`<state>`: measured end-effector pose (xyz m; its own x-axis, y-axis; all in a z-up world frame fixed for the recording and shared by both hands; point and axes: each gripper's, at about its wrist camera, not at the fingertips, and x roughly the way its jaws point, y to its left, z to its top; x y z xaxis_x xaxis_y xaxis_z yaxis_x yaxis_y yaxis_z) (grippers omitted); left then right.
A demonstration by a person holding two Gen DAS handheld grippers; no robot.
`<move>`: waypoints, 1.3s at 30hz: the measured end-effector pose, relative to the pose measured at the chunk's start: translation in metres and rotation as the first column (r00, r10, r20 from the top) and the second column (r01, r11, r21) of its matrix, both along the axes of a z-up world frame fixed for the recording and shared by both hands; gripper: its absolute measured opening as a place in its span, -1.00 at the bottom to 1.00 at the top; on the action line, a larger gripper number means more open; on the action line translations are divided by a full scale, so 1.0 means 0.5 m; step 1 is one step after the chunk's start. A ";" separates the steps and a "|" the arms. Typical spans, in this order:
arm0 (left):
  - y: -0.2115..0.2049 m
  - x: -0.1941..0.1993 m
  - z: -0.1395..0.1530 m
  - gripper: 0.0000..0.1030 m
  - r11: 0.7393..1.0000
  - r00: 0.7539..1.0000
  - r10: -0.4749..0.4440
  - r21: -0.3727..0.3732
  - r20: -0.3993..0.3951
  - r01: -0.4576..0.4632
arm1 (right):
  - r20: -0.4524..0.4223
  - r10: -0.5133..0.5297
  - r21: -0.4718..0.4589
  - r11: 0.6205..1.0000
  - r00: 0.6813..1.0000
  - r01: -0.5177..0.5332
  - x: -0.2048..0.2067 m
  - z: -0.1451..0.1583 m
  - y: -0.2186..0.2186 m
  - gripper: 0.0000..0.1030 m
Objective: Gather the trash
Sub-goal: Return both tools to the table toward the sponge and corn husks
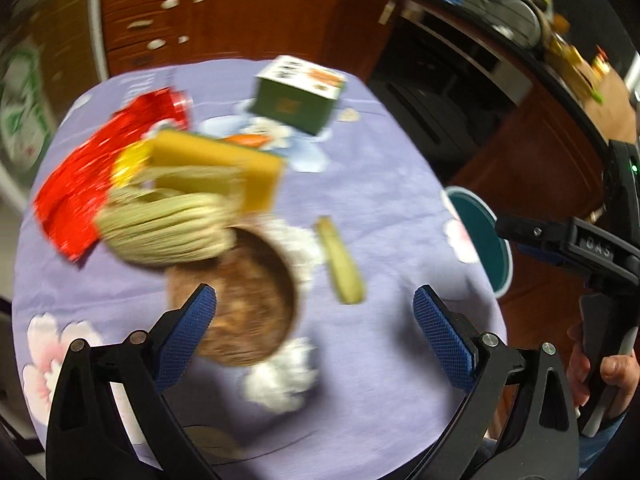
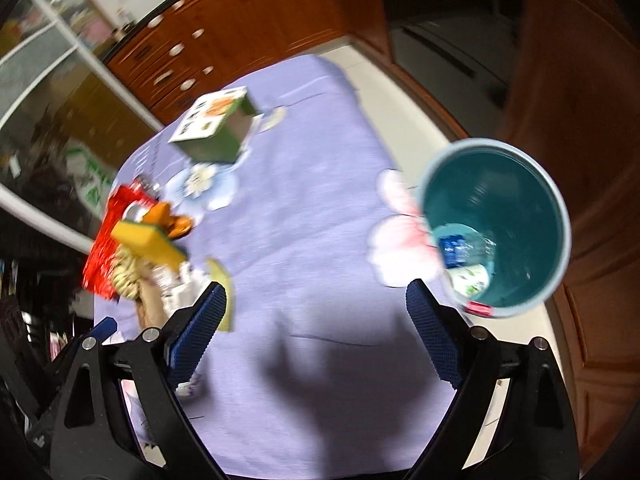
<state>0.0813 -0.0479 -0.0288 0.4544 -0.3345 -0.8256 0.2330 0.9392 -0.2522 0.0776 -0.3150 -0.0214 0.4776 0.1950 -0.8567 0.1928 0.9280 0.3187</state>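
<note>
In the left wrist view, the letters "DAS" could be read on the black frame of the right gripper (image 1: 516, 236) at the right edge; printing on the green box (image 1: 298, 98) was too blurred to read. The left gripper (image 1: 316, 312) was held with its jaws wide and nothing between them, above a purple flowered tablecloth (image 1: 380, 184). Crumpled white tissue (image 1: 282, 376) lay just beside a brown bowl (image 1: 244, 300), a pale green peel (image 1: 340, 266) to its right, a red wrapper (image 1: 92, 176) and yellow sponge (image 1: 224, 164) beyond.

In the right wrist view, the right gripper's jaws were likewise spread wide and empty. A teal bin (image 2: 496, 226) beside the table was seen holding a blue-labelled wrapper and other scraps, their writing unreadable.
</note>
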 end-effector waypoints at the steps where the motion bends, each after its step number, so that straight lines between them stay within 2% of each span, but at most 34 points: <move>1: 0.018 0.004 -0.004 0.92 1.000 1.000 0.018 -0.003 -0.005 -0.018 | 0.001 0.018 -0.002 1.000 1.000 -0.018 0.007 0.001 0.017 0.70; 6: 0.096 0.019 -0.029 0.92 0.995 0.994 0.102 -0.015 -0.042 -0.102 | -0.016 0.090 -0.010 0.996 0.996 -0.090 0.049 -0.003 0.090 0.70; 10: 0.116 0.018 -0.059 0.92 0.993 0.990 0.112 -0.023 -0.090 -0.115 | -0.035 0.137 0.002 0.991 0.990 -0.137 0.075 -0.016 0.130 0.70; 15: 0.071 0.012 -0.074 0.92 0.997 0.993 0.062 -0.029 -0.101 -0.065 | -0.061 0.148 0.009 0.989 0.987 -0.148 0.092 -0.039 0.137 0.70; 19: 0.025 0.019 -0.090 0.92 1.000 0.995 0.020 0.004 -0.093 -0.020 | -0.073 0.148 0.023 0.989 0.986 -0.147 0.100 -0.049 0.131 0.70; 25: 0.023 0.040 -0.130 0.92 0.999 0.990 0.053 0.015 -0.130 -0.052 | -0.088 0.173 0.025 0.985 0.981 -0.171 0.121 -0.062 0.138 0.70; 32: 0.066 0.045 -0.117 0.90 0.998 0.992 0.060 -0.001 -0.113 -0.060 | -0.085 0.245 0.039 0.969 0.966 -0.242 0.166 -0.068 0.192 0.70; 35: 0.096 0.041 -0.113 0.92 0.996 0.989 0.068 -0.052 -0.128 -0.075 | -0.078 0.287 0.046 0.958 0.955 -0.284 0.186 -0.067 0.228 0.70; 39: 0.115 0.025 -0.109 0.94 0.994 0.989 0.079 -0.066 -0.128 -0.088 | -0.064 0.345 0.035 0.938 0.936 -0.344 0.217 -0.067 0.286 0.70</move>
